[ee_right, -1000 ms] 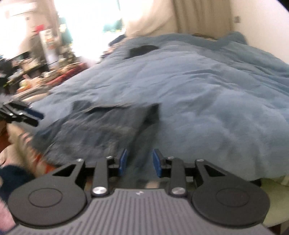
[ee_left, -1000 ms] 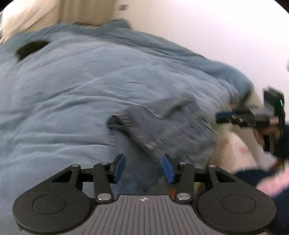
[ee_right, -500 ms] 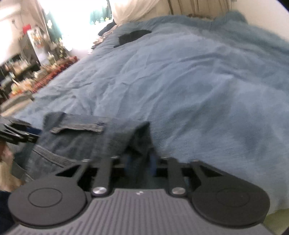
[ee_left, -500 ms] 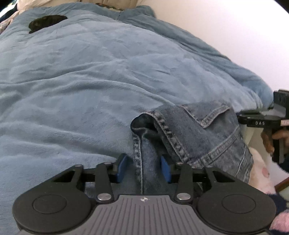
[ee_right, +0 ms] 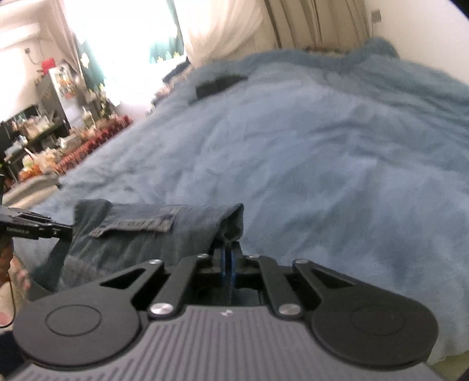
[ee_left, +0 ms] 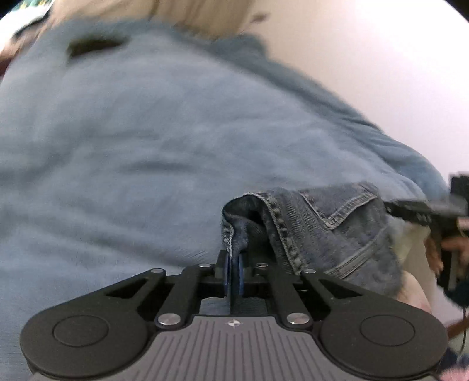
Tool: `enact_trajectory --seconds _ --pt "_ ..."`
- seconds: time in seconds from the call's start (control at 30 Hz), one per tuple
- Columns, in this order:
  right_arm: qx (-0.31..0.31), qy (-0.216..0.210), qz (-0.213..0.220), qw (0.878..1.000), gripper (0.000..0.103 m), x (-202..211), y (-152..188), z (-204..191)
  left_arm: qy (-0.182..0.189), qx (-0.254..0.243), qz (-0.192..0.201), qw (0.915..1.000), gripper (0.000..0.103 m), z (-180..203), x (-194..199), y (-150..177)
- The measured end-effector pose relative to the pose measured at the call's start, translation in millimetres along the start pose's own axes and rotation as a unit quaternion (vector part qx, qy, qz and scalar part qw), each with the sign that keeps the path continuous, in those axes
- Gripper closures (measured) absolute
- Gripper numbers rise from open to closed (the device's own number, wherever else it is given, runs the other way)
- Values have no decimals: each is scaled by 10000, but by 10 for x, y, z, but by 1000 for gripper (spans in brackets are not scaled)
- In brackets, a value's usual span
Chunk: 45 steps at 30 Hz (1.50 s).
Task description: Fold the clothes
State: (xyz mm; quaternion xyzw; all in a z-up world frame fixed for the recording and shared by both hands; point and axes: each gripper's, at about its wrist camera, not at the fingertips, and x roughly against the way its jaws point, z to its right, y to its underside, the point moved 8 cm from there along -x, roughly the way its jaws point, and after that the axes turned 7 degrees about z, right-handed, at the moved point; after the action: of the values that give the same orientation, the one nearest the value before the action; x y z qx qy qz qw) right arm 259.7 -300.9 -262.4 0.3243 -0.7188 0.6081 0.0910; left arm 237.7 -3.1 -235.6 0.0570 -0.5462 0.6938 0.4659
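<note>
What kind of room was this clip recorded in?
Most likely a lived-in bedroom. A wide bed under a blue blanket fills both views, with curtains at a bright window behind it and cluttered shelves along the far side. Denim jeans lie on the bed's near edge.

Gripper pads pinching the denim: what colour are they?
Blue, on both grippers; the left gripper's pads show it best in the left wrist view.

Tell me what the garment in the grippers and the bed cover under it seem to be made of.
Garment: faded blue denim, judging by its twill weave, thick stitched seams and pocket flap.
Bed cover: likely fleece or plush, matte blue with a soft, fuzzy nap; blur leaves this uncertain.
</note>
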Motion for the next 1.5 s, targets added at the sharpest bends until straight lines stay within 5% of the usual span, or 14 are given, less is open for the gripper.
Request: enact_trajectory --seconds 0.1,0.23,0.33,0.6,0.73,0.8,1.03,1.1,1.2,1.37,1.5 --pt "-112 -83 23 9999 91 -91 40 59 192 681 94 9974 91 -128 -45 -34" --pt "166 -241 53 9996 79 -110 18 16 338 242 345 9985 75 24 88 -172" --pt "-5 -187 54 9998 78 -220 9 91 -28 -135 128 9998 74 -16 -69 -148" --pt "-655 -129 9 9978 78 -380 119 300 -12 227 235 9995 73 -242 -174 11" --pt "-284 9 3 9996 78 -261 40 248 -279 94 423 9987 80 -214 -9 -68" --pt "-165 135 61 9998 79 -149 -20 240 -404 162 549 9975 93 -226 94 -140" --pt "-143 -39 474 9988 79 189 -359 -79 294 -40 962 9949 94 307 289 -438" --pt "145 -239 456 9986 79 83 -352 -361 579 -84 834 9948 94 511 142 -420" --pt "587 -77 260 9979 78 -196 -201 -590 525 -146 557 9970 98 570 -163 -273" --pt "652 214 112 9976 84 -504 95 -415 532 327 395 9973 100 184 -491 -47" --pt "794 130 184 9966 84 -558 216 -357 540 58 383 9978 100 172 -525 -23"
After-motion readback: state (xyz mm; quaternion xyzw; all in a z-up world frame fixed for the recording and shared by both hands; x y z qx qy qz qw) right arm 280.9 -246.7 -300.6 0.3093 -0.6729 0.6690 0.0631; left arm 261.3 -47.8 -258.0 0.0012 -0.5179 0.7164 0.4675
